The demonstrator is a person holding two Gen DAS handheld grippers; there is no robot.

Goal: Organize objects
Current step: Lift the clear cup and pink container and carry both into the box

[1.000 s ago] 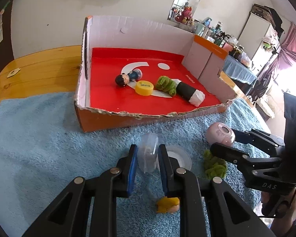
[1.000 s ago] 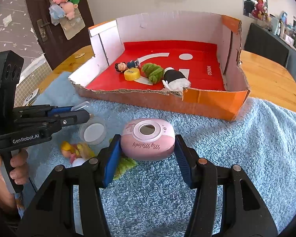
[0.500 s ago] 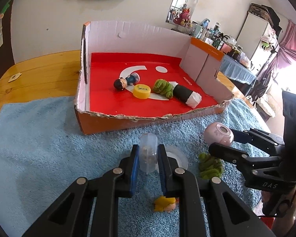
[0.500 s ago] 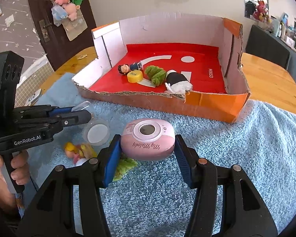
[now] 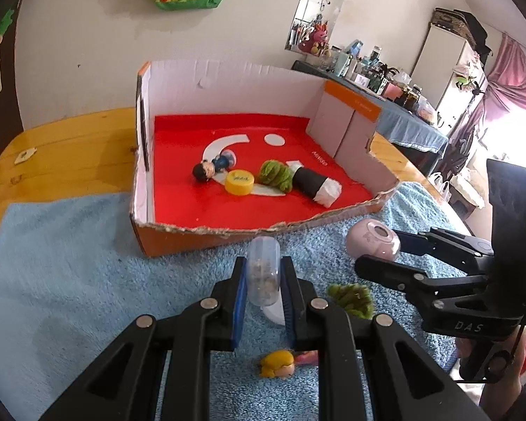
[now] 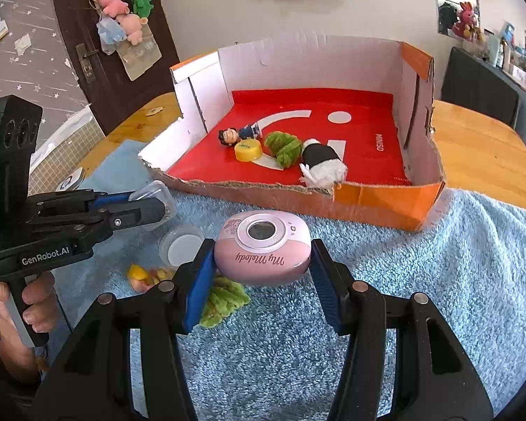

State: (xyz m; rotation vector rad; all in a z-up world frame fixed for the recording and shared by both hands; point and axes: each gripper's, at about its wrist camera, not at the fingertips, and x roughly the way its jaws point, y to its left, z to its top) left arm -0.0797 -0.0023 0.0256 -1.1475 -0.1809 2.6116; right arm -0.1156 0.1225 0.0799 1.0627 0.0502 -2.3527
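Both loads now ride higher off the blue towel (image 6: 420,280). Left gripper (image 5: 263,280) clamps the clear plastic capsule (image 5: 263,270); right gripper (image 6: 263,263) pinches the pink oval gadget (image 6: 263,249). Clear the torn front wall of the red-floored cardboard box (image 6: 298,200), then release inside.

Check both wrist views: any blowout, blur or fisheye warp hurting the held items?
Left wrist: window at right blown out, edges bent and vignetted, clear vial sharp. Right wrist: even light, pink case sharp with lettering readable, box walls curved.
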